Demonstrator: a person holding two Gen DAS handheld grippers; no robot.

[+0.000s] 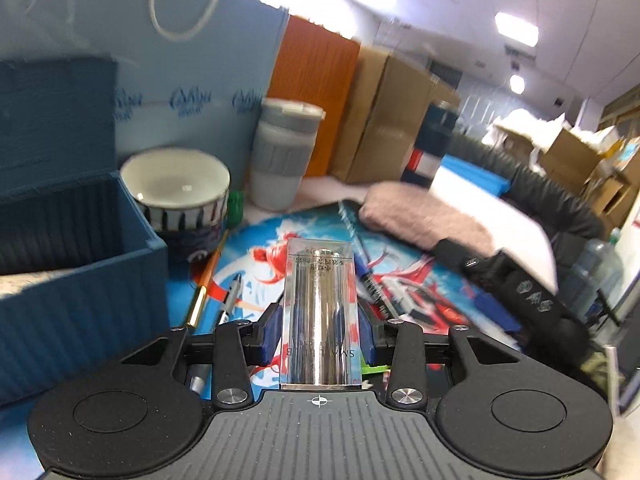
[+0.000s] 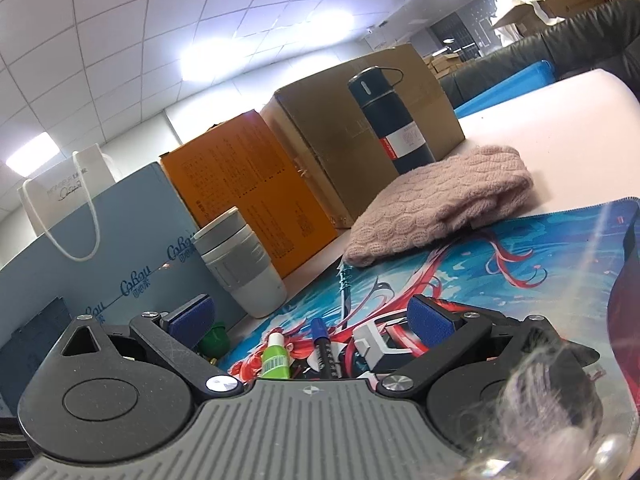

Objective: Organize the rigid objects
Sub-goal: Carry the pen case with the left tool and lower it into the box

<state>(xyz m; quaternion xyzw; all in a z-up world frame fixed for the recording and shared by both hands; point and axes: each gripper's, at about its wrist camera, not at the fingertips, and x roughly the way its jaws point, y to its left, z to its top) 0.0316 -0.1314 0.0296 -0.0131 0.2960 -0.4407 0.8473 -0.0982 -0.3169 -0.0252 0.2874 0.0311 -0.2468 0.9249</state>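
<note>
Clear plastic case (image 1: 319,312) sits pinched in the left gripper (image 1: 319,334); right gripper (image 2: 310,320) spread.

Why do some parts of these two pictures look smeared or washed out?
Left wrist view: motion blur smears the pink knitted cloth and brown cardboard box, while the clear plastic case clamped in the left gripper stays sharp. Right wrist view: ceiling lights glare white, and a blurry translucent thing sits close to the lens.
</note>
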